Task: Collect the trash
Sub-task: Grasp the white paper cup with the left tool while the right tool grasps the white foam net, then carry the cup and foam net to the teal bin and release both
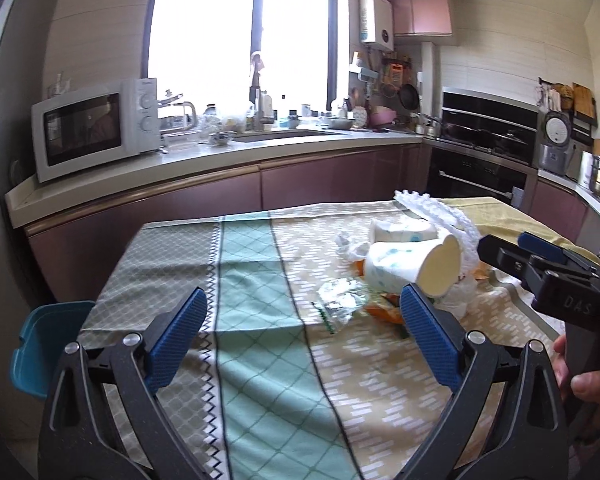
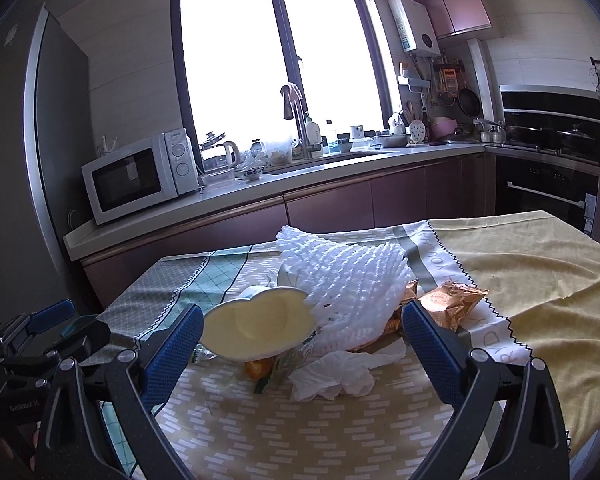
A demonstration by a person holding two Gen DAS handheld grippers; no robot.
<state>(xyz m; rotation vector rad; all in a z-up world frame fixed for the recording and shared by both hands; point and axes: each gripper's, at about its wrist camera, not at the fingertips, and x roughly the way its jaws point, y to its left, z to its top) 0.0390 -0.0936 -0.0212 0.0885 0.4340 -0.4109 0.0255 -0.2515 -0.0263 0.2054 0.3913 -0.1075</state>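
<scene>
cup on table | foam net right of cup

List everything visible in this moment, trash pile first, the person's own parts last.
paper cup: 1, white with pale dots, on its side, mouth toward the right camera
second paper cup: 1, same print, behind the first
foam fruit net: 1, white, draped over the pile
snack wrapper: 1, copper foil, right of the net
tissue: 1, white, crumpled, front of the pile
clear wrapper: 1, silvery, left of the pile
tablecloth: 1, green and beige patterned
yellow cloth: 1, far right of the table
blue bin: 1, left of the table
microwave: 1, white, on the counter
left gripper: blue fingers, open, empty
right gripper: blue fingers, open, empty
hand: 1, on the right gripper's handle
</scene>
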